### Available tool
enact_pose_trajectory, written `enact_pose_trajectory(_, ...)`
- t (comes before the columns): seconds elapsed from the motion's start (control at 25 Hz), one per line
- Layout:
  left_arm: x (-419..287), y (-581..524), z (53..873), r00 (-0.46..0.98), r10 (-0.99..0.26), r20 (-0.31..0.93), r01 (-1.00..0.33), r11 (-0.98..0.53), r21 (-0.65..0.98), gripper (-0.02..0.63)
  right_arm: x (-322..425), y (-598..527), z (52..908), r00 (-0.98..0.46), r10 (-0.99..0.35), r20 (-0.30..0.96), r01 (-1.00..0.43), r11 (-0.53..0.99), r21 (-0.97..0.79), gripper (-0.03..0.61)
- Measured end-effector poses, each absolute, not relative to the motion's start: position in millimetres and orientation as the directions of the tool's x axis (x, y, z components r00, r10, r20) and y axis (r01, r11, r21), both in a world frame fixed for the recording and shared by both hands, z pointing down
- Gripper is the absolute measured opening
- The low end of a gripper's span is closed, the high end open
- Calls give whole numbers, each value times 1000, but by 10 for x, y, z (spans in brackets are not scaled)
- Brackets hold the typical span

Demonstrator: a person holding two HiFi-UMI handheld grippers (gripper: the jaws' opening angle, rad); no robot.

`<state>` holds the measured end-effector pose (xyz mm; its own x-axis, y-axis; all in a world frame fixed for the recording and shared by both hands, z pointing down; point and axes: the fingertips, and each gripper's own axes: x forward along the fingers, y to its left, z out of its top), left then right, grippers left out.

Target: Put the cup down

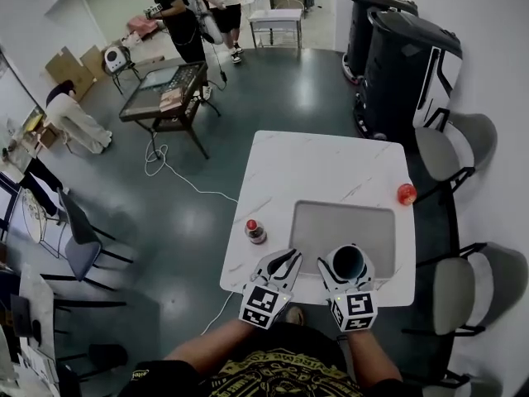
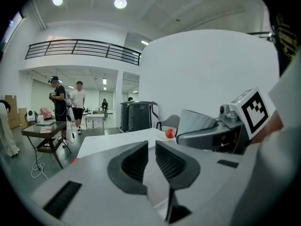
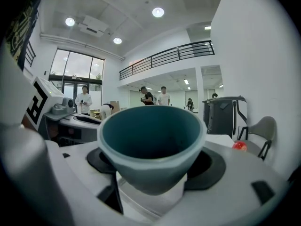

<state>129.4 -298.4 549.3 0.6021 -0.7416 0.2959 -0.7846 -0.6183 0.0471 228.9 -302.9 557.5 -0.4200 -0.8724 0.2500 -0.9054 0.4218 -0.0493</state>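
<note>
Cup [image 3: 150,145] base hidden behind jaws, red thing [image 1: 406,193] at 2 o'clock on table [image 1: 314,168] too small to tell

A teal cup [image 1: 348,260] (empty, mouth up) sits upright, clamped in the right gripper's [image 1: 348,266] jaws, over the grey tray's [image 1: 331,222] near edge.

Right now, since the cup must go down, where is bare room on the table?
The grey tray beyond the cup in the right gripper lies bare, between the small bottle at left and the red object at right. The table's far half is bare too. Nowhere is crowded.
</note>
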Motion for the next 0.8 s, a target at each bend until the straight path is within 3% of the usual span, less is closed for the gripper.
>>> enact_pose_trajectory(0.8,1514,-3567,6313,563,-712,420,-808,-581,97,55,2518,-3611,6567,-389,-826,408,-910,413,-31,383)
